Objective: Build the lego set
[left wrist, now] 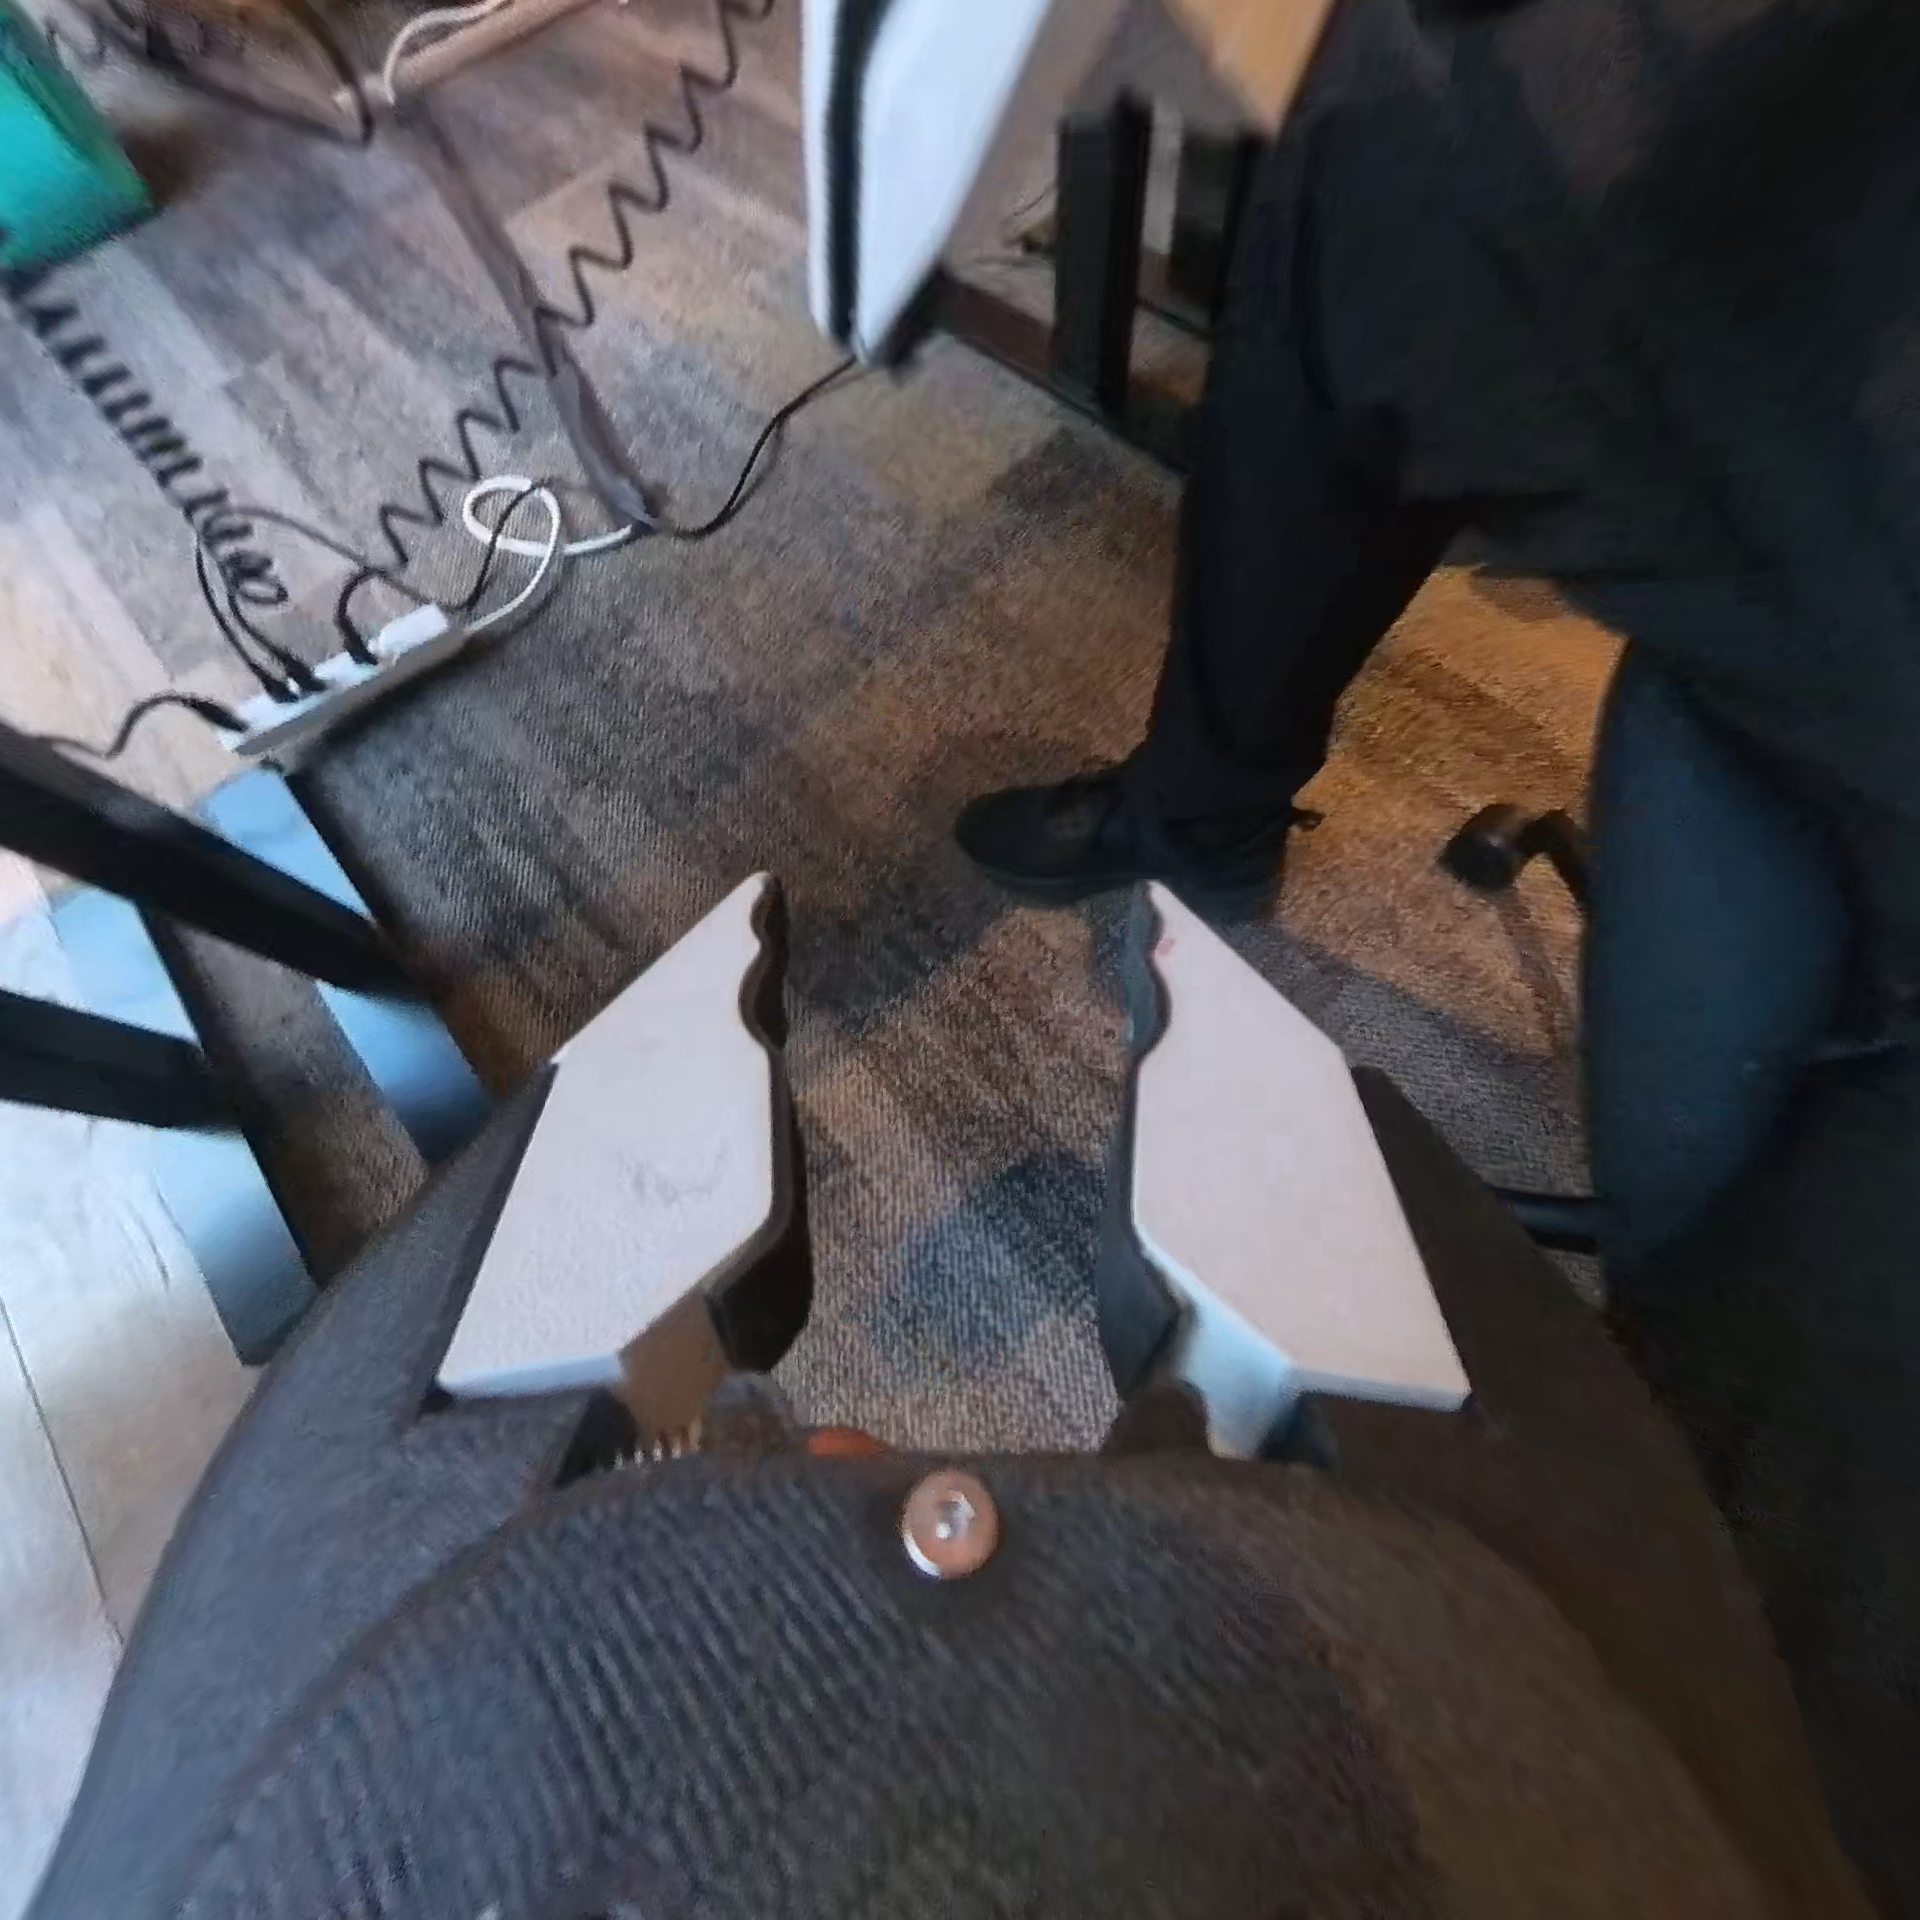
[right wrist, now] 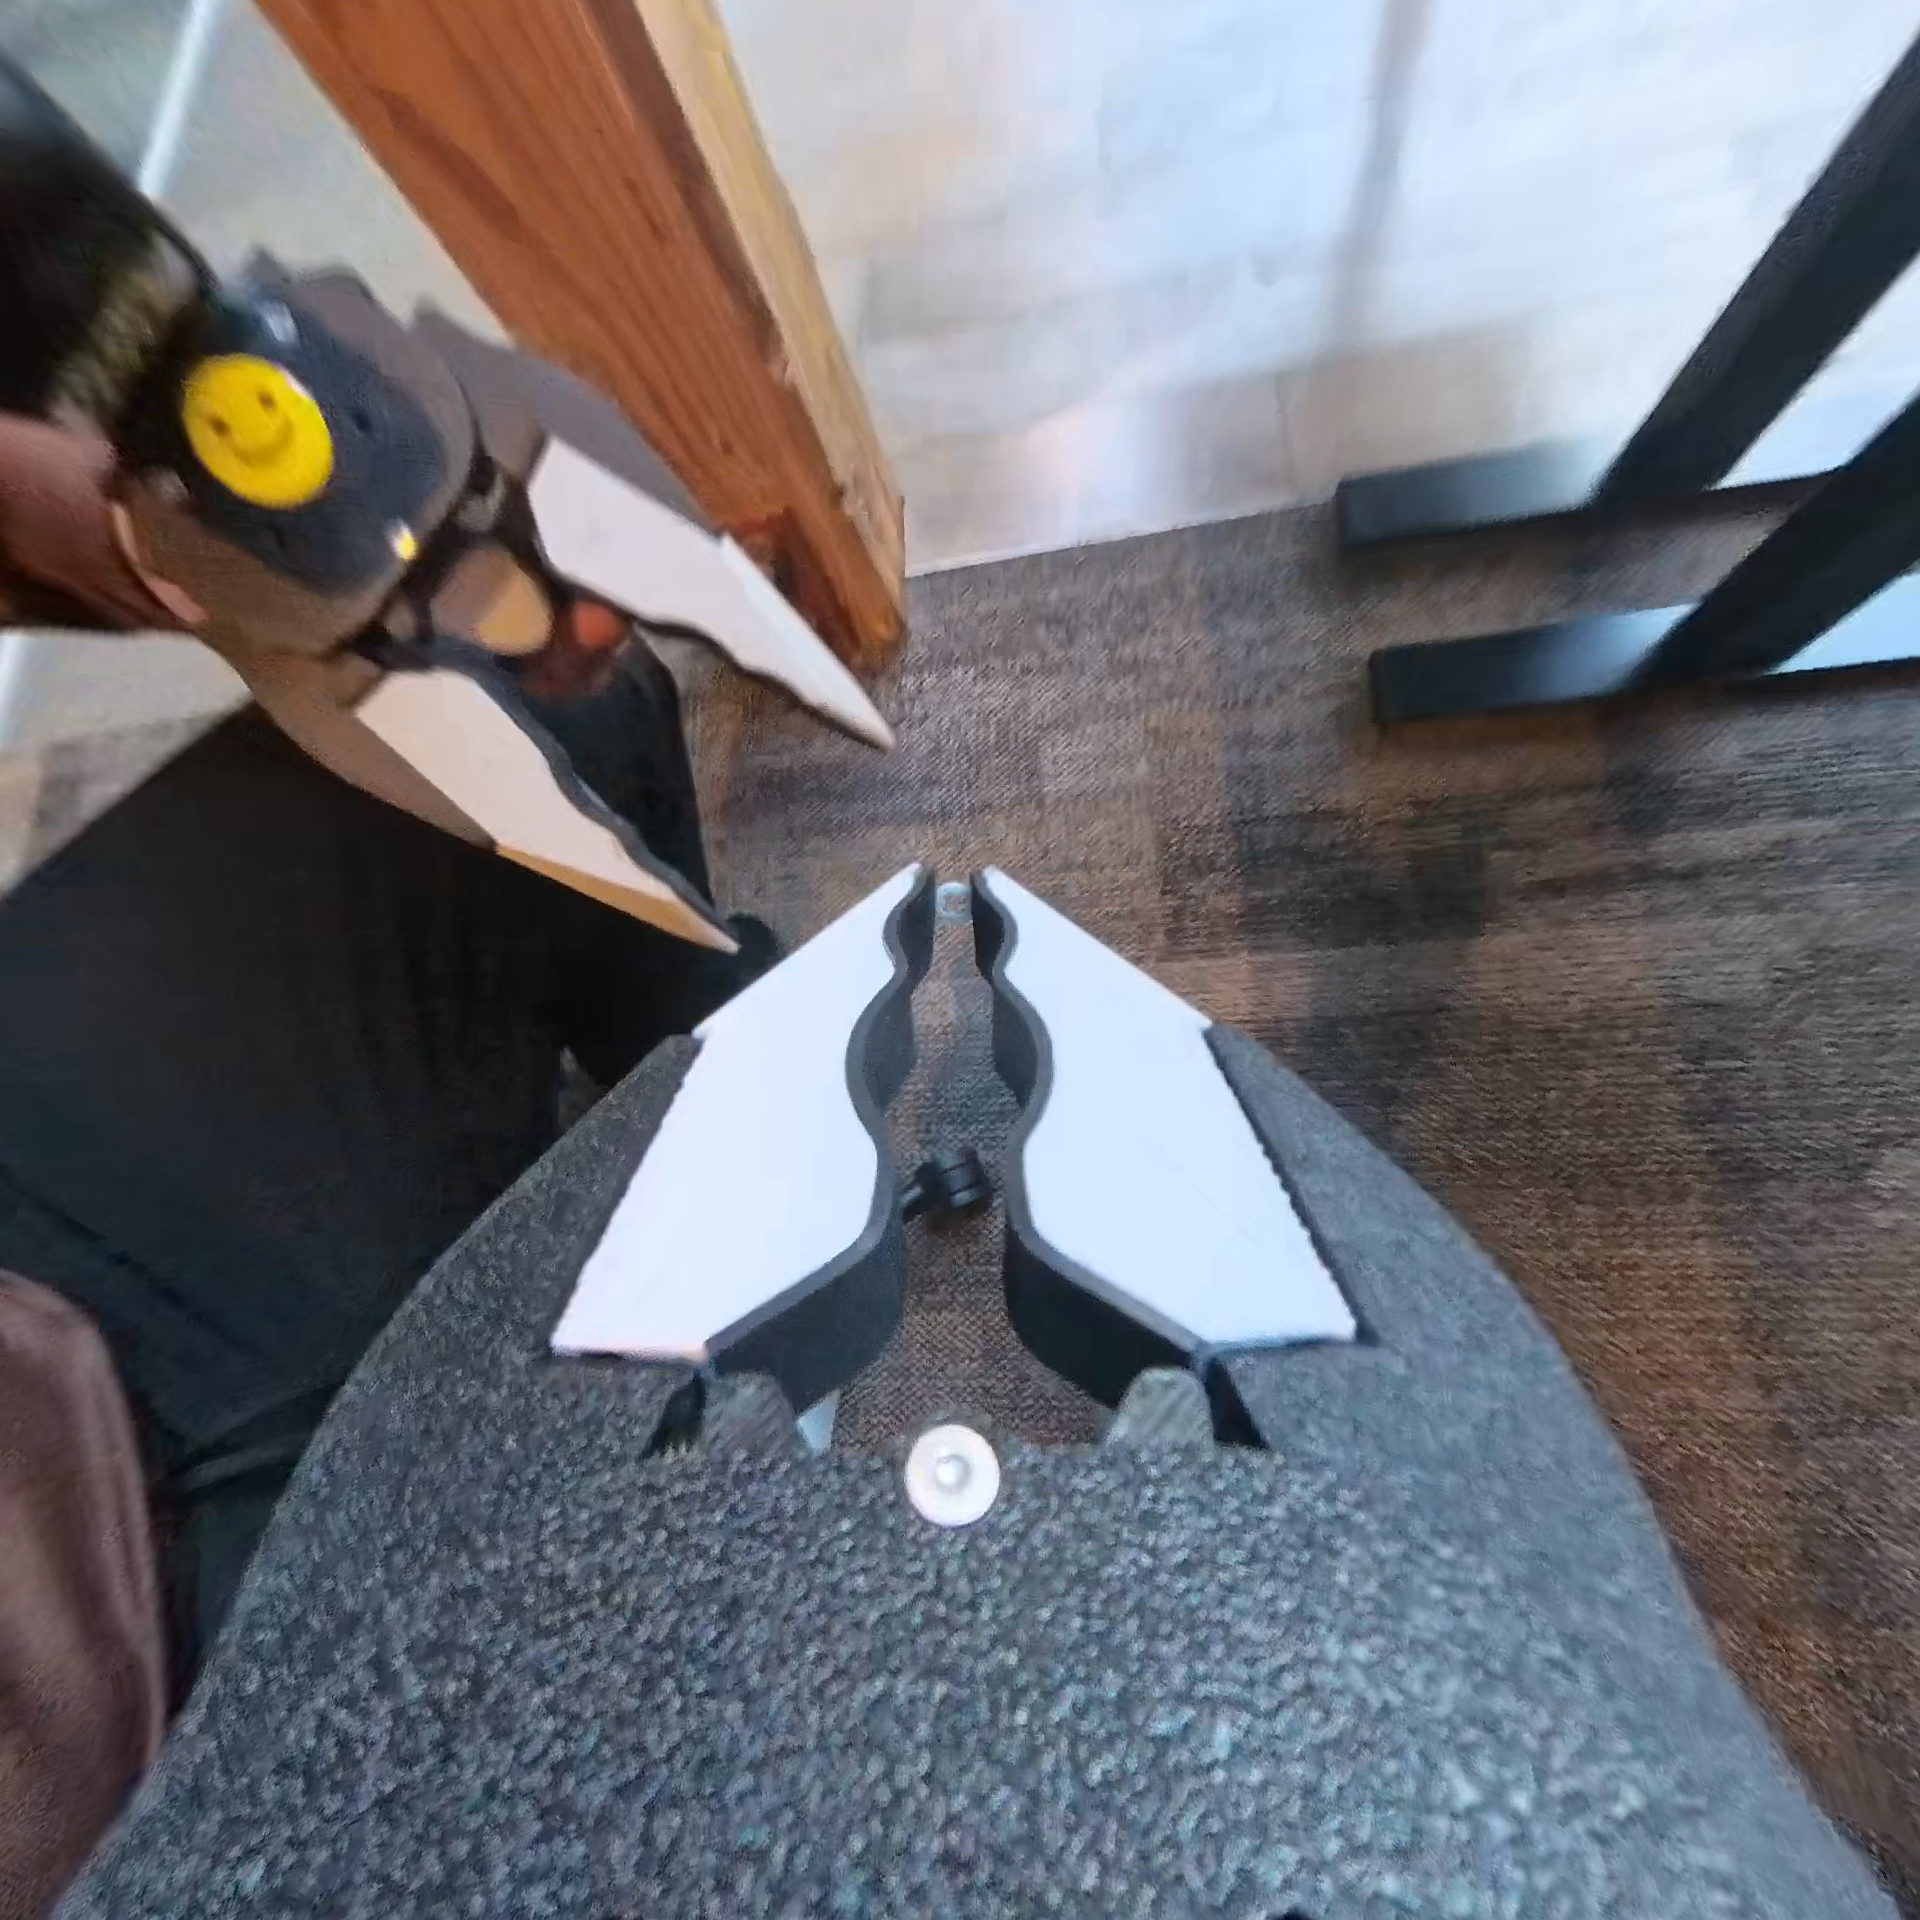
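While both grippers point down at the carpet (right wrist: pixel 1351 831), no bench shows in either view. The left gripper (left wrist: pixel 961 904) has its two fingers wide apart, and nothing sits between them. Only grey and brown carpet squares show in the gap. Past its tips stands a person's black shoe (left wrist: pixel 1049 831) under a dark trouser leg (left wrist: pixel 1299 468). Cables (left wrist: pixel 520 499) — one curly and black, one thin and white — lie on the floor up to the left, near a white power strip (left wrist: pixel 343 665). The picture is blurry.

The right gripper (right wrist: pixel 951 883) has its fingers nearly together, with just a thin gap at the tips. A tiny pale piece (right wrist: pixel 952 902) shows right in that gap, but I cannot tell if the tips pinch it or if it lies on the carpet below. A small black piece (right wrist: pixel 951 1179) lies on the carpet, seen lower down between the fingers. These may be lego bits — they are too small to tell.

In the right view the left gripper shows up on the left, fingers spread, with a yellow smiley sticker (right wrist: pixel 258 431) on its body. A wooden leg (right wrist: pixel 644 260) slants behind it, and black metal legs (right wrist: pixel 1714 416) stand on the right.
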`<state>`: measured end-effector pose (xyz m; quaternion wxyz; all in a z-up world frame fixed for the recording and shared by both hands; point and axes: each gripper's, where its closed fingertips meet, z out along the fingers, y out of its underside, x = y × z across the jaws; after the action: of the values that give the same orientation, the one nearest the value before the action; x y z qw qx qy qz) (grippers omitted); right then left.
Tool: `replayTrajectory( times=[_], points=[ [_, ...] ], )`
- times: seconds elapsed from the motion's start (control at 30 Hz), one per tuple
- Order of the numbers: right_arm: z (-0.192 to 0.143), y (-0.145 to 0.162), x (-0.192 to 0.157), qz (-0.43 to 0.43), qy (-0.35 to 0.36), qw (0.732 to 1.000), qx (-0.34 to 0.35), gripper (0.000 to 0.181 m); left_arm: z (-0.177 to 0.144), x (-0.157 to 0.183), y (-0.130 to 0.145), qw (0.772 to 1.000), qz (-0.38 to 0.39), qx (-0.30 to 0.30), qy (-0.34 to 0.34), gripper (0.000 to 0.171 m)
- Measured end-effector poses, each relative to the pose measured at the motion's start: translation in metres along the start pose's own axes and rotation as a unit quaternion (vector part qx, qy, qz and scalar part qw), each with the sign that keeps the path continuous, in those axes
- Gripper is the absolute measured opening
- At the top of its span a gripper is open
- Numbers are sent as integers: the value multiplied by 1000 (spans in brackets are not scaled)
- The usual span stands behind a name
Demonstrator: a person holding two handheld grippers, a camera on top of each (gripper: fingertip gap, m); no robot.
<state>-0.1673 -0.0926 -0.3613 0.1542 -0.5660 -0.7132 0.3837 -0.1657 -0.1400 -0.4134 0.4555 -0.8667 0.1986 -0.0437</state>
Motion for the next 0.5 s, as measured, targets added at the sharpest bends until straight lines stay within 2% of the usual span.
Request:
replayTrajectory(
  times=[0.1, 0.23, 0.37, 0.5],
  points=[
    [-93, 0, 8, 9, 64, 995, 72, 3, 4, 43, -41, 1000, 25, -1, 11, 62],
    [-226, 32, 47, 37, 189, 969, 155, 2, 5, 95, -92, 1000, 18, 11, 14, 58],
    [-345, 91, 95, 80, 312, 928, 188, 3, 9, 139, -118, 1000, 8, 26, 14, 57],
    [-427, 152, 149, 147, 392, 887, 196, 3, 20, 170, -129, 999, 19, 23, 26, 57]
  ],
)
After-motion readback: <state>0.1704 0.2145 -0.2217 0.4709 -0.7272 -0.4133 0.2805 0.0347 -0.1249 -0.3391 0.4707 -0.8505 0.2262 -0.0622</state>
